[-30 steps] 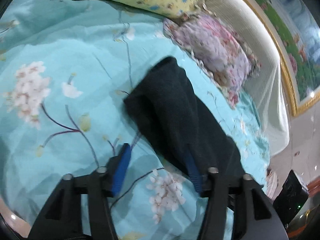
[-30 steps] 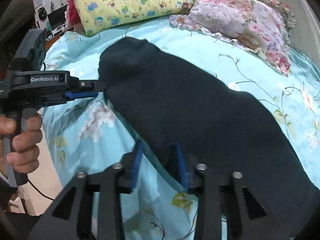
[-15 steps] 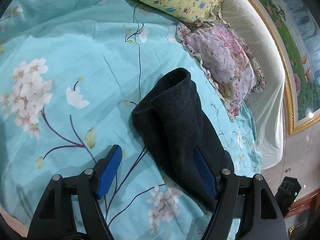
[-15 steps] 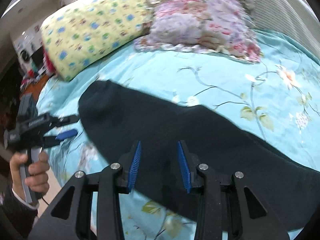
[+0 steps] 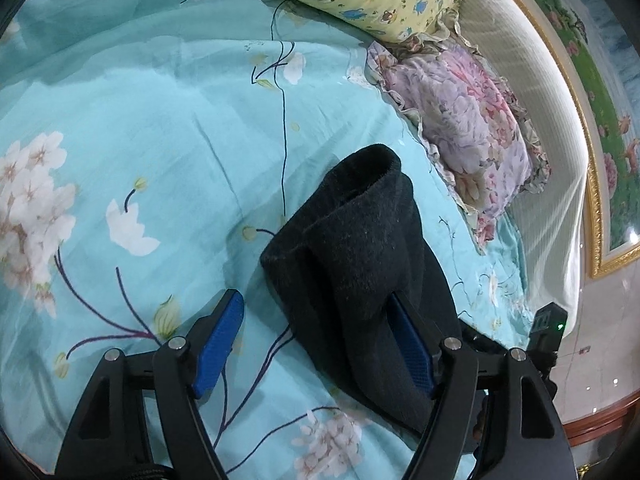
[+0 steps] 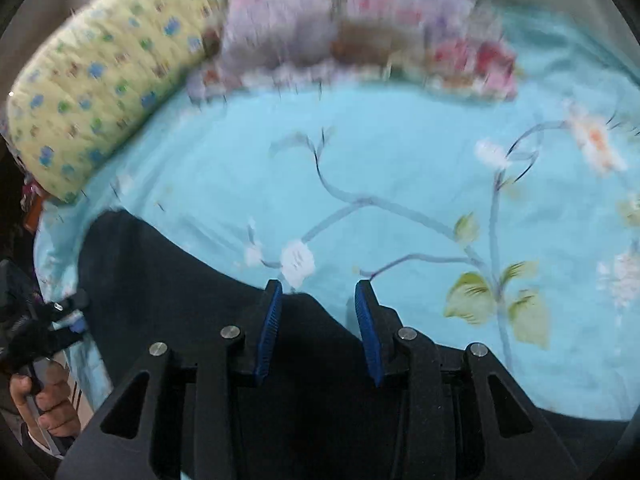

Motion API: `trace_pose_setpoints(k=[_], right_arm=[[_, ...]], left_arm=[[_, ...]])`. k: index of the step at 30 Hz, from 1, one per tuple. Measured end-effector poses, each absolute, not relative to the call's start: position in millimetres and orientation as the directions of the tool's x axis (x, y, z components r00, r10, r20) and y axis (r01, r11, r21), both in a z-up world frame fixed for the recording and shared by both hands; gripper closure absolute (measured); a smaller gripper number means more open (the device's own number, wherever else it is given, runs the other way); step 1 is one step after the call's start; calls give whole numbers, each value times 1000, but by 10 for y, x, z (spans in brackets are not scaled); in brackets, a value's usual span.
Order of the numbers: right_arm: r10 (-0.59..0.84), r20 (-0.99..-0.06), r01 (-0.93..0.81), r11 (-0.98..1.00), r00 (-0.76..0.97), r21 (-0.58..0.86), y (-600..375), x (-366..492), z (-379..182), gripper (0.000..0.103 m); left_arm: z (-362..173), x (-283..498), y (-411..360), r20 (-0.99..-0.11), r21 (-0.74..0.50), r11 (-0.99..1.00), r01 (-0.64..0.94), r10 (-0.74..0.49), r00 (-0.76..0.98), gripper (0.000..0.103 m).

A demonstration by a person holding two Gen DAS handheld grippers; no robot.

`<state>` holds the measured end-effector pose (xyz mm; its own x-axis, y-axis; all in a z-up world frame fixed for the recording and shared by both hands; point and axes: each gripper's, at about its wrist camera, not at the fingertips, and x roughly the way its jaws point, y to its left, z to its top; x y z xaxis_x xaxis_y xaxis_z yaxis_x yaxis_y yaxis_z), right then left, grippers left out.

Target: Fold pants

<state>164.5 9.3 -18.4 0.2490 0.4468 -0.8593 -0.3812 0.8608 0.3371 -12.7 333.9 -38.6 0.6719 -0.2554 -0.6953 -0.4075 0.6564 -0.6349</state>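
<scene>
Turquoise floral bedsheet carries the black pants, doubled into a long strip near the bed's right edge, while the left tool and right tool both gape unclenched over it, probably positioning for another fold.

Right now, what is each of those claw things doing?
Left gripper: jaws open around the black knit pants.
Right gripper: jaws open over the pants.

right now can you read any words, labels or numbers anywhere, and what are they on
None can be read.
The black device past the bed's corner shows only a green light, no legible label.
The left gripper is too blurred in the right wrist view for any marking to be read.
</scene>
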Motion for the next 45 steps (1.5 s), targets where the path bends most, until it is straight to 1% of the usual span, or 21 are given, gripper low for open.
trace_pose_setpoints(k=[2, 3, 5, 7, 8, 10, 11, 12, 17, 19, 23, 26, 28, 31, 32, 33, 36, 38, 40, 43, 45], right_arm=[[457, -853, -422, 845, 252, 328, 95, 1592, -208, 67], [463, -854, -452, 831, 236, 325, 90, 1545, -194, 76], [468, -855, -478, 817, 222, 324, 73, 1487, -139, 87], [441, -863, -522, 811, 246, 265, 115, 1382, -35, 89], [430, -865, -532, 811, 257, 245, 130, 1360, -8, 90], [402, -867, -547, 815, 296, 191, 180, 1311, 87, 90], [394, -865, -548, 818, 311, 176, 181, 1315, 116, 90], [386, -861, -546, 822, 331, 158, 177, 1324, 154, 91], [301, -844, -522, 852, 444, 30, 266, 1402, 270, 92], [304, -827, -513, 858, 472, 22, 349, 1454, 291, 94], [323, -811, -493, 869, 487, 50, 496, 1544, 255, 95], [306, -844, -493, 868, 441, 57, 605, 1577, 22, 94], [322, -843, -472, 877, 432, 93, 550, 1569, -74, 90], [361, -813, -427, 891, 457, 155, 344, 1468, 42, 73], [359, -803, -408, 899, 475, 160, 261, 1412, 99, 64], [368, -785, -387, 904, 498, 179, 131, 1324, 175, 61], [424, -748, -346, 898, 511, 272, -217, 1073, 283, 59], [440, -738, -313, 895, 511, 317, -408, 913, 294, 53], [457, -728, -272, 889, 512, 367, -619, 733, 280, 53], [462, -718, -216, 885, 522, 412, -907, 455, 247, 53], [464, -712, -179, 880, 527, 441, -1047, 321, 210, 53]], left_arm=[[-380, -90, 3317, -702, -620, 671, -406, -244, 669, 29], [-378, -69, 3303, -705, -612, 680, -404, -237, 668, 29], [-371, 1, 3252, -714, -584, 706, -400, -214, 666, 30], [-357, 59, 3205, -722, -557, 732, -393, -193, 665, 32], [-347, 91, 3177, -723, -544, 746, -384, -183, 666, 37], [-345, 158, 3144, -728, -526, 768, -366, -183, 660, 66], [-339, 160, 3150, -721, -534, 766, -358, -192, 666, 71], [-299, 130, 3168, -694, -560, 757, -336, -207, 689, 80], [119, -120, 3170, -580, -585, 781, -217, -216, 786, 82], [278, -222, 3151, -549, -561, 808, -183, -198, 812, 82], [196, -195, 3162, -586, -482, 852, -203, -141, 798, 82], [-105, -111, 3221, -666, -442, 860, -256, -124, 735, 80], [-243, -135, 3258, -702, -410, 862, -299, -90, 706, 66], [-165, -295, 3304, -685, -401, 853, -334, -37, 727, 51], [-113, -357, 3324, -683, -382, 855, -350, -6, 731, 48], [-55, -400, 3324, -677, -366, 859, -358, 18, 736, 47], [106, -489, 3260, -662, -334, 874, -353, 50, 748, 46], [220, -517, 3181, -649, -334, 883, -330, 38, 759, 45], [332, -521, 3034, -635, -327, 899, -291, 19, 772, 35], [433, -469, 2763, -623, -309, 921, -236, -8, 782, 28], [447, -381, 2544, -632, -298, 936, -188, -45, 773, 27]])
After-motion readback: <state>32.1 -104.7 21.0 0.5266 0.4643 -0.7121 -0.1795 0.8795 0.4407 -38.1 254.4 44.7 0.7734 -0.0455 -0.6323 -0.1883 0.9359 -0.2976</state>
